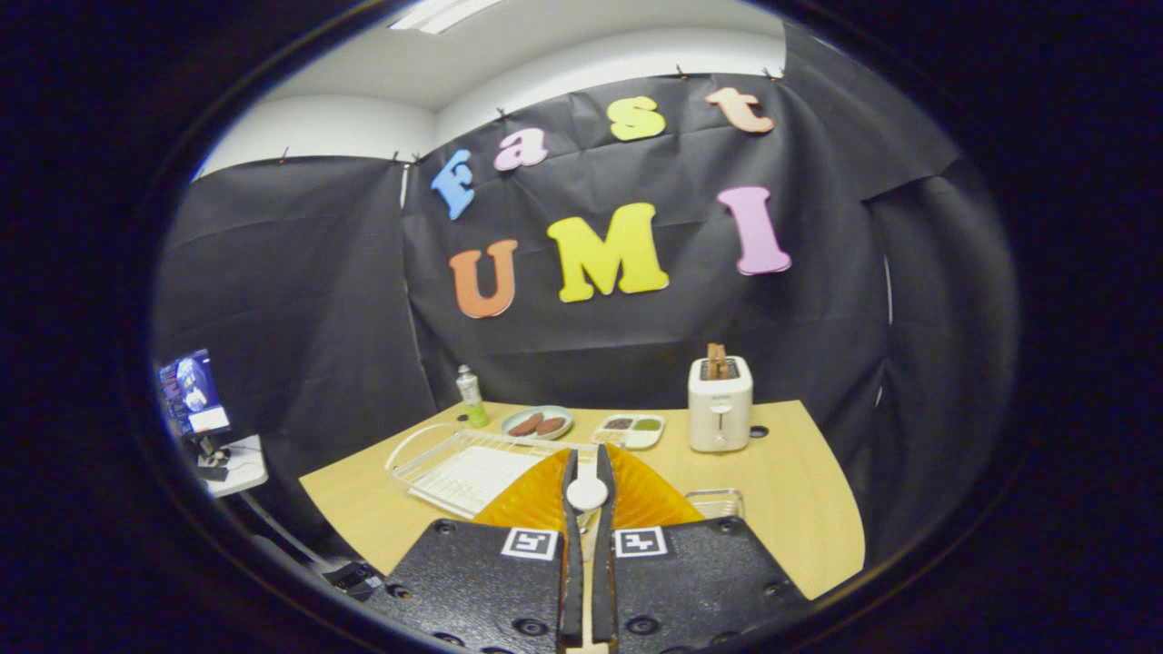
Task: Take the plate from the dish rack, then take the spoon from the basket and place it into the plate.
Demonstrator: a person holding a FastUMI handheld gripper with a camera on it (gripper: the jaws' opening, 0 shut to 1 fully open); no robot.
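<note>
Gripper (587,481) jaws nearly closed — pinching the spoon (586,494), above the table (800,490)

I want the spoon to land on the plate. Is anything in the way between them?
Nothing I can see. The tongs are shut on the white spoon, and the orange plate lies right behind it, spreading to both sides, with nothing in between.

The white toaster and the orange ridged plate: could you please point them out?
White toaster (720,409): gripper view, its front face.
Orange ridged plate (531,504): gripper view, its ridged left half.
</note>
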